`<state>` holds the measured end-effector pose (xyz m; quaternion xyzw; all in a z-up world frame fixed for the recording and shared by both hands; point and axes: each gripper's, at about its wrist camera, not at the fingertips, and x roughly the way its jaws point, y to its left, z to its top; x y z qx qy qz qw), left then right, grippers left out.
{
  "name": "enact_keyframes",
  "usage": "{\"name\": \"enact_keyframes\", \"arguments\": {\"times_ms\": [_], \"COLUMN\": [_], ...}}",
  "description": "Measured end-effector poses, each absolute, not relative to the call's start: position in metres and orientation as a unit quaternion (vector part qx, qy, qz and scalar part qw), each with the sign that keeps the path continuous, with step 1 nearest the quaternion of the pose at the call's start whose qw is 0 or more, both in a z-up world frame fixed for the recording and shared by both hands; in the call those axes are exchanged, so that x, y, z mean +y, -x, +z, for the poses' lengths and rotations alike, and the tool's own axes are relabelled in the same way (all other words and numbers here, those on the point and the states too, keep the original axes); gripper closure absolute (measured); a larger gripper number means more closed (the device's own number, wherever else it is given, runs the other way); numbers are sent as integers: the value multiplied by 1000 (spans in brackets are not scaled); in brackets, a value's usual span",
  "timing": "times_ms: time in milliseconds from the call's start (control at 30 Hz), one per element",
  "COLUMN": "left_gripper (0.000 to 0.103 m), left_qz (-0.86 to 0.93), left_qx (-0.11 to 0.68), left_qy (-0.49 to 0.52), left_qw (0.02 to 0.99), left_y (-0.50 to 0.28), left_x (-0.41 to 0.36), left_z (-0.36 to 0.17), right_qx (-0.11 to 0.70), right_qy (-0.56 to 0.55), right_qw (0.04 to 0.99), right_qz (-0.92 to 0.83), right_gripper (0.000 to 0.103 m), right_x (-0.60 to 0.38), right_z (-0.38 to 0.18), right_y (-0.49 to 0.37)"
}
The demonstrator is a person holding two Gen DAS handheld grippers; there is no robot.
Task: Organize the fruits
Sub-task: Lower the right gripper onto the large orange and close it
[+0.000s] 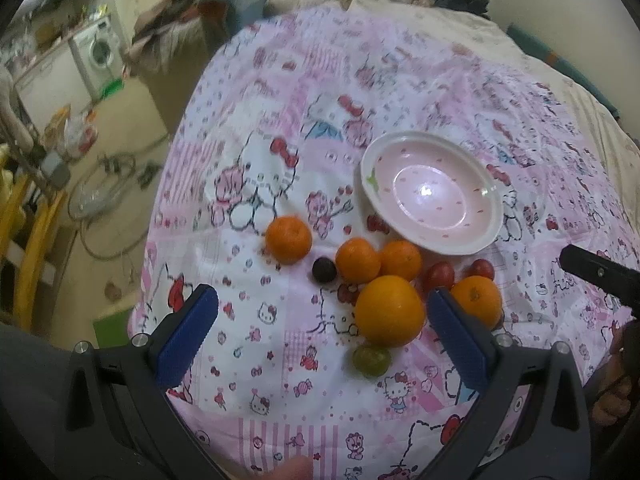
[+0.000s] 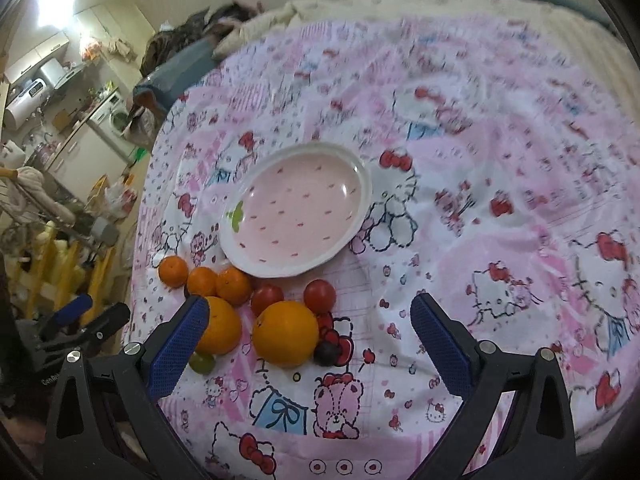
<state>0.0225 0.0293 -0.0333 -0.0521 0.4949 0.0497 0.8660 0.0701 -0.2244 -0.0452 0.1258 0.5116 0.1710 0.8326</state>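
Your left gripper [image 1: 322, 308] hangs over the patterned cloth [image 1: 280, 412] with its blue pads spread wide and nothing between them. Nearest it, at about 5 o'clock of the left-wrist view, a green grape [image 1: 371, 361] lies just under the big orange [image 1: 390, 311], touching or nearly so. That orange sits just inside your right-hand pad. A second orange [image 1: 477, 300] lies just past that pad, at 3 o'clock from the first.

Farther on, two red tomatoes [image 1: 439, 274] lie at 12 o'clock of the second orange. Two mandarins [image 1: 358, 260] sit pressed together at 12 o'clock of the big orange, and a dark grape [image 1: 323, 269] lies against the left one at its 9 o'clock. A third mandarin [image 1: 288, 239] sits apart at 10 o'clock.

Beyond the fruit, at 1 o'clock, the pink plate [image 1: 430, 152] with a white rim holds nothing. All the fruit lies on the cloth just short of its near rim.

Your right gripper [image 2: 310, 312] is likewise held wide apart and empty. In its view the fruit cluster lies at 9 to 10 o'clock, with one large orange [image 2: 285, 332] between the pads and another dark grape [image 2: 325, 353] touching it. The plate [image 2: 240, 184] is at 11 o'clock beyond.
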Motion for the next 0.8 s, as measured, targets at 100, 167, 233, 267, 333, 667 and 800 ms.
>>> {"name": "enact_keyframes", "arguments": {"times_ms": [100,167,233,267,333,667,800], "left_gripper": [0,0,0,0,0,0,0], "left_qz": [53,54,55,56,57,56,54], "left_qx": [509,515,521,523,527,556,568], "left_qy": [65,68,73,75,81,81,65], "left_qw": [857,853,849,847,844,825,819], "left_y": [-25,-26,-28,-29,-31,-35,-36], "left_x": [33,35,36,36,38,37,31], "left_z": [-39,-42,-44,-45,-47,-61,-68], "right_qx": [540,570,594,603,628,650,645], "right_qy": [-125,-130,-124,-117,-110,-103,-100], "right_qw": [812,788,766,760,739,708,711], "right_qz": [181,195,210,211,220,257,263], "right_gripper": [5,14,18,21,26,43,46], "right_x": [-222,-216,-204,-199,-187,-160,-160], "right_z": [-59,-73,-89,-95,-110,-136,-134], "right_y": [-84,-93,-99,-100,-102,-104,-103]}}
